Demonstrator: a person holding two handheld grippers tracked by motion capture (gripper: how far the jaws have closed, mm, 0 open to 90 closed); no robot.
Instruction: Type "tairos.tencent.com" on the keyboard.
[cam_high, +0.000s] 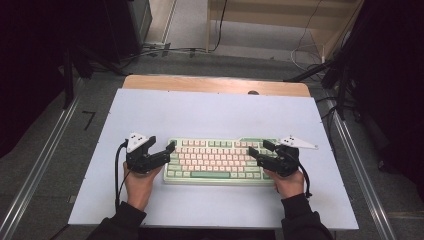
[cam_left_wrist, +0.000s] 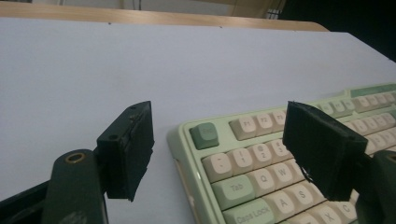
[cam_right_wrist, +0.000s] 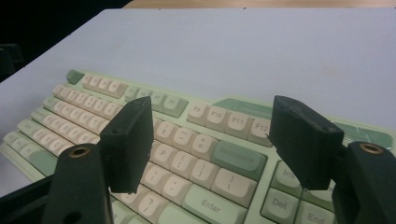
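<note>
The keyboard (cam_high: 215, 161) is lying flat at lower centre of the tabletop (cam_high: 210, 112). The left claw (cam_high: 169, 151) is hovering wide at its left end, the right claw (cam_high: 259, 148) wide over its right end, neither gripping. To lift cleanly, both should be closing on opposite short edges evenly, keeping it level.

The keyboard (cam_high: 215, 161) looks like smooth plastic, its pale green case faintly glossy and its cream and green keycaps matt with printed legends. The desk (cam_high: 210, 112) carries a smooth, matt, pale sheet with a bare wood edge along its far side. The left tool (cam_high: 161, 152) and right tool (cam_high: 260, 150) look like matt black plastic; their jaw pads seem rough-cut and rubbery, with brass-coloured metal eyelets in the arms behind them.
</note>
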